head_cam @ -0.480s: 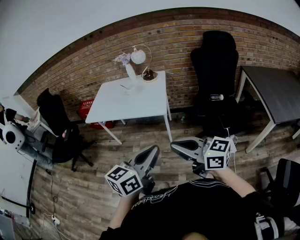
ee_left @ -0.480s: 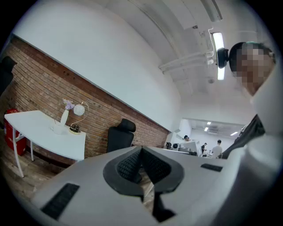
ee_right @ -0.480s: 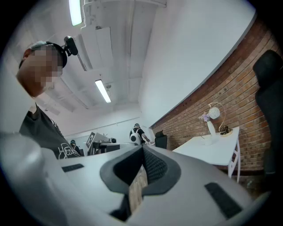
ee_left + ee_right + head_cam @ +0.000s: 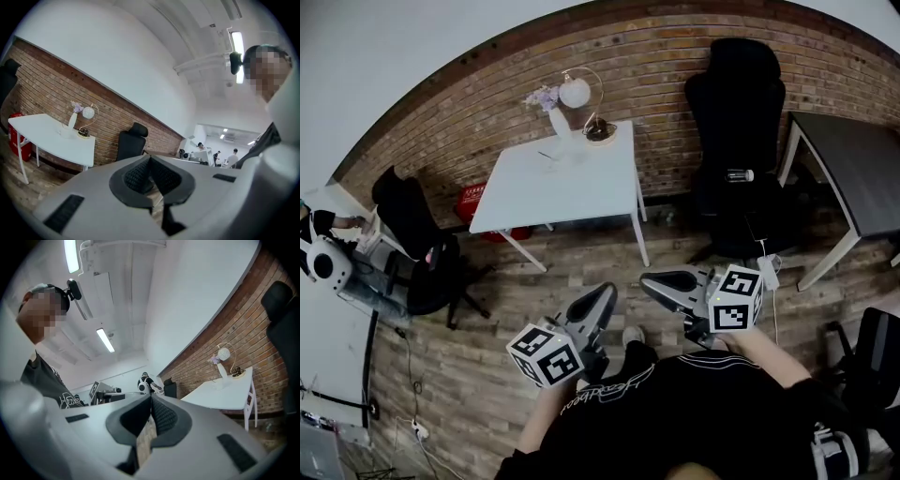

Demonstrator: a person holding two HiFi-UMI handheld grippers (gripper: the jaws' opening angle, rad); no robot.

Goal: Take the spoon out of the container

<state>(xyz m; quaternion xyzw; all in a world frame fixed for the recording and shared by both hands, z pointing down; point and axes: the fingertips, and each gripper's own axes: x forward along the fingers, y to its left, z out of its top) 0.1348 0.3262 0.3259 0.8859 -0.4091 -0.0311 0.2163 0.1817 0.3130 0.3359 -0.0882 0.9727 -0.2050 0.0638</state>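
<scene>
In the head view, the left gripper [image 4: 602,302] and the right gripper [image 4: 651,283] are held level before the torso, well apart from the white table [image 4: 567,192]. No spoon can be told among the small things on it. The script on the black shirt [image 4: 694,412] cannot be read. In the left gripper view, the jaws are seen clenched together with nothing between them. In the right gripper view, the jaws are likewise seen closed and empty.

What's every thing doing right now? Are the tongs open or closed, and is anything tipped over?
Left tongs: shut, nothing between them.
Right tongs: shut, nothing between them.
White table: standing by the brick wall, well away from both tongs.
Vase: upright on the table, flowers in it.
Lamp: upright beside the vase.
Black chair: upright, nobody sitting in it.
</scene>
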